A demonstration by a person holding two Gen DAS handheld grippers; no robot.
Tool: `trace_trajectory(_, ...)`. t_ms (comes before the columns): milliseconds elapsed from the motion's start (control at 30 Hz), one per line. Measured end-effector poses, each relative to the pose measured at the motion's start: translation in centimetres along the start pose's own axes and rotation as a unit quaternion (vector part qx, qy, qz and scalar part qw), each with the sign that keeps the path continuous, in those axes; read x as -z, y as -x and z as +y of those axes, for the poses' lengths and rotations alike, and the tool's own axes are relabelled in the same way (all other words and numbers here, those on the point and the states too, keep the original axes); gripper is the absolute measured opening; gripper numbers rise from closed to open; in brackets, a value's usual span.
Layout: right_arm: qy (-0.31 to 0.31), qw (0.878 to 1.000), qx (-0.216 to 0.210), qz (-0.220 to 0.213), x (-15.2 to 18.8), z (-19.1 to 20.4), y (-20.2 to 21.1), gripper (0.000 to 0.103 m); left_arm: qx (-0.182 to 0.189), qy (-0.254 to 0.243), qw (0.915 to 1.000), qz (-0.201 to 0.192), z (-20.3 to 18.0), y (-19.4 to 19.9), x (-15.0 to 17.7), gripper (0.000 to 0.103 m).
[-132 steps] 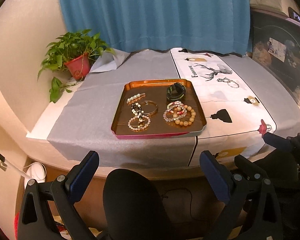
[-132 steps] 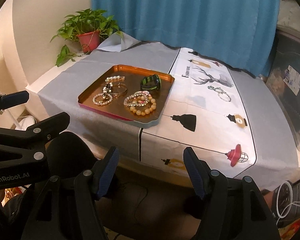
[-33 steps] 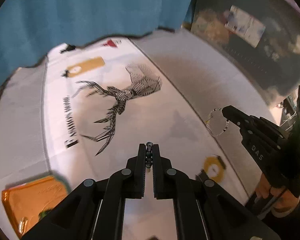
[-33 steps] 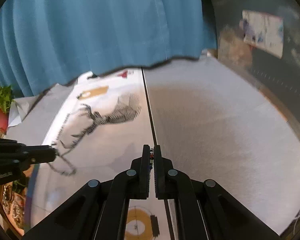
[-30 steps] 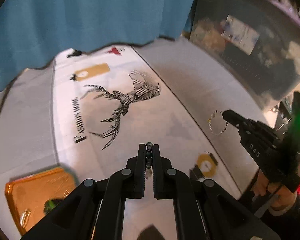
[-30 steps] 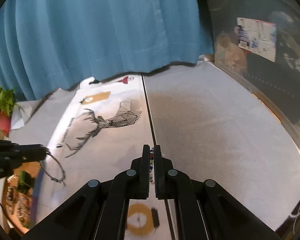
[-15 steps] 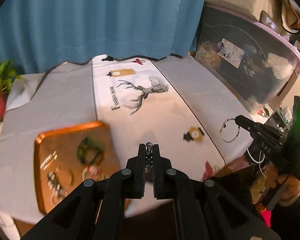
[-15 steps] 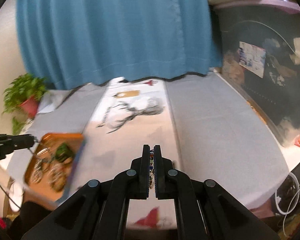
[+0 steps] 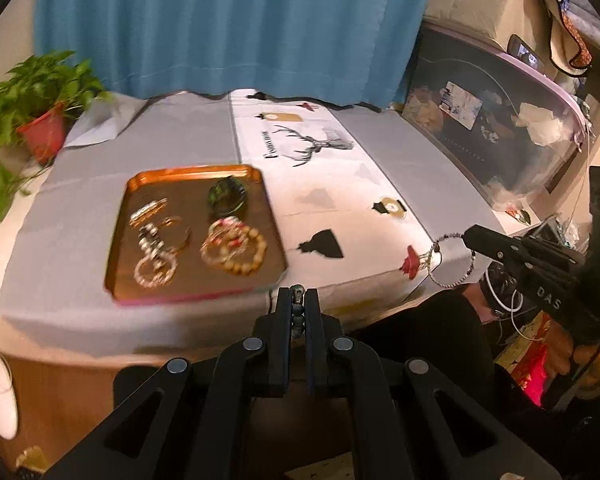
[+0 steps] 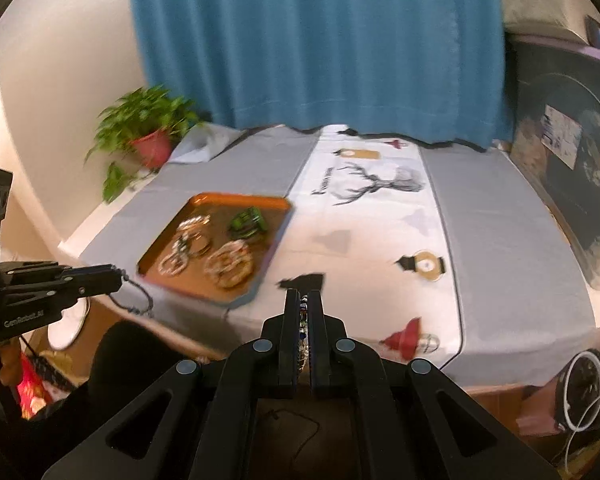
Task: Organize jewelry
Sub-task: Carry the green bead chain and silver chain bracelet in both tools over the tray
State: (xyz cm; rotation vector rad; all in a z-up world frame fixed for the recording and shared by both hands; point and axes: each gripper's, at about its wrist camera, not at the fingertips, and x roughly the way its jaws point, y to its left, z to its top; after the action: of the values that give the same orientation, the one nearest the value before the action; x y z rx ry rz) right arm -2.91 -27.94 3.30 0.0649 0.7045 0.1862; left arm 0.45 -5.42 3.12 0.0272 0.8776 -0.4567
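I hold both claws off the surface's near edge, aimed at it. My left claw pinches a dark beaded bracelet — my right claw grips a multicoloured beaded bracelet, loop hanging down. The copper tray of jewelry lies ahead-left, with bare cloth to its right.

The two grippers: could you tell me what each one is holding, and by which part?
Left gripper pinches a dark beaded bracelet by a short stretch of its loop; right gripper likewise pinches a beaded bracelet.
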Motion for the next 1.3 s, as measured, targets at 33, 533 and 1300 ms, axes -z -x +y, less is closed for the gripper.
trace_trajectory(33,0.008,1.0,-0.005,0.003,0.4,0.9,0.2,0.004,-0.002,0.002,1.0,-0.002,0.1,0.3,0.4,0.004)
trace_trajectory(533,0.069,0.995,-0.039,0.056,4.2,7.4,-0.1,0.004,-0.01,0.012,0.9998,-0.013,1.2,2.0,3.9,0.004)
trace_trajectory(1300,0.095,0.991,-0.03,0.083,1.2,9.9,-5.8,0.004,-0.022,0.063,0.9977,-0.016,8.1,0.1,2.4,0.004)
